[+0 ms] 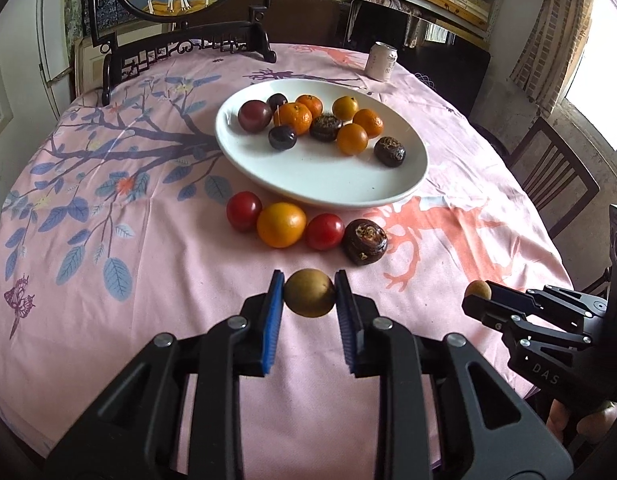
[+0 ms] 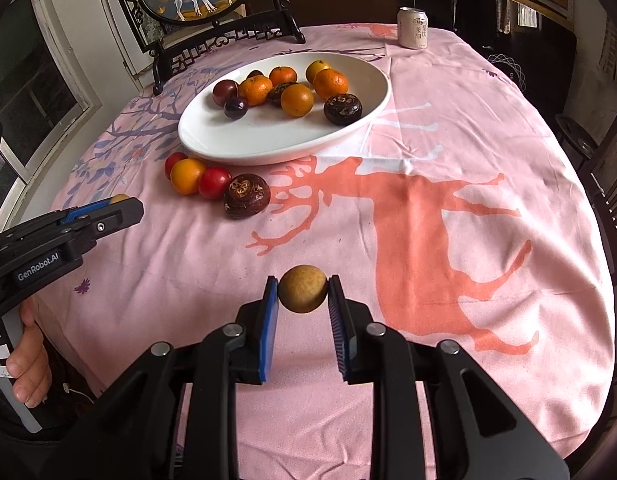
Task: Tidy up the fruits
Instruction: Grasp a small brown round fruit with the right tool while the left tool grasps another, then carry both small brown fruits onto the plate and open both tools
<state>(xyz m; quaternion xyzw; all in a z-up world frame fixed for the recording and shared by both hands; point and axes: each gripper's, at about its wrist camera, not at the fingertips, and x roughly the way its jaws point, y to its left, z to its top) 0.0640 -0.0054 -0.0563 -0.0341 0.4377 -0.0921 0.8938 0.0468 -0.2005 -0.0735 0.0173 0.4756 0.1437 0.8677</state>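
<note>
Each pair of jaws is closed on a fruit, and that is where the trouble could start. The left gripper [image 1: 309, 293] pinches a small round tan-brown longan-like fruit [image 1: 309, 293] between its blue ribbed pads, held only near the tips and clear of the pink printed cloth on the worktop [image 1: 156, 304]. The right gripper [image 2: 302, 289] has a second round tan fruit [image 2: 302, 289] clamped the same way, again right at the tips. A smooth ball caught at its widest point by two narrow pads could roll or squirt out if either hand tilts or jolts on the way over, I'd judge, and it would then run off across the cloth.

Just ahead lies a row of loose fruit on the cloth: two glossy red cherry tomatoes [image 1: 244, 211] [image 1: 325, 231], a round orange citrus [image 1: 281, 225] between them, and a dark brown wrinkled flat fruit [image 1: 365, 241] at the right end. A low approach could knock these and scatter them.

Beyond them, the wide white oval ceramic plate [image 1: 308, 176] already holds mandarins, dark plums and two more brown wrinkled fruits towards its far side. A fruit let go from too high could bounce off the shallow rim or strike the pile. With both hands arriving together, the grippers might also collide over the plate.
</note>
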